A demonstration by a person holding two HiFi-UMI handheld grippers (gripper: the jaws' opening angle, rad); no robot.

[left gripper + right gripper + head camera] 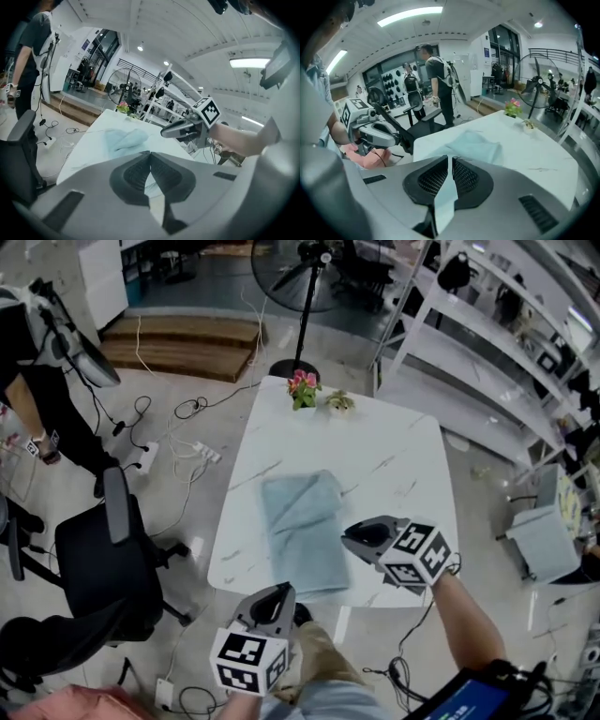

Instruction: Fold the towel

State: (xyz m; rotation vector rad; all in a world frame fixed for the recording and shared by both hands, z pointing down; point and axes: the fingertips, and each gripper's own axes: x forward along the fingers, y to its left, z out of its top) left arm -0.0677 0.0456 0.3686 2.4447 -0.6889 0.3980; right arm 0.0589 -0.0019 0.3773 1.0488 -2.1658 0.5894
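A pale blue towel (302,526) lies folded into a long strip on the white marble table (384,451), reaching the near edge. My left gripper (281,592) hovers off the table's front edge, just below the towel's near end, with its jaws shut and nothing between them. My right gripper (349,538) hangs over the towel's near right corner, its jaws parted by a narrow slit and holding nothing. The left gripper view shows the towel (124,138) ahead and the right gripper (180,129) to its right. The right gripper view shows the towel (473,145) lying flat beyond the jaws.
A pink flower pot (302,388) and a small plant (339,403) stand at the table's far edge. A black office chair (108,559) is left of the table, with cables on the floor. A person (37,381) stands far left. A fan stand (305,296) and white shelving (487,343) are behind.
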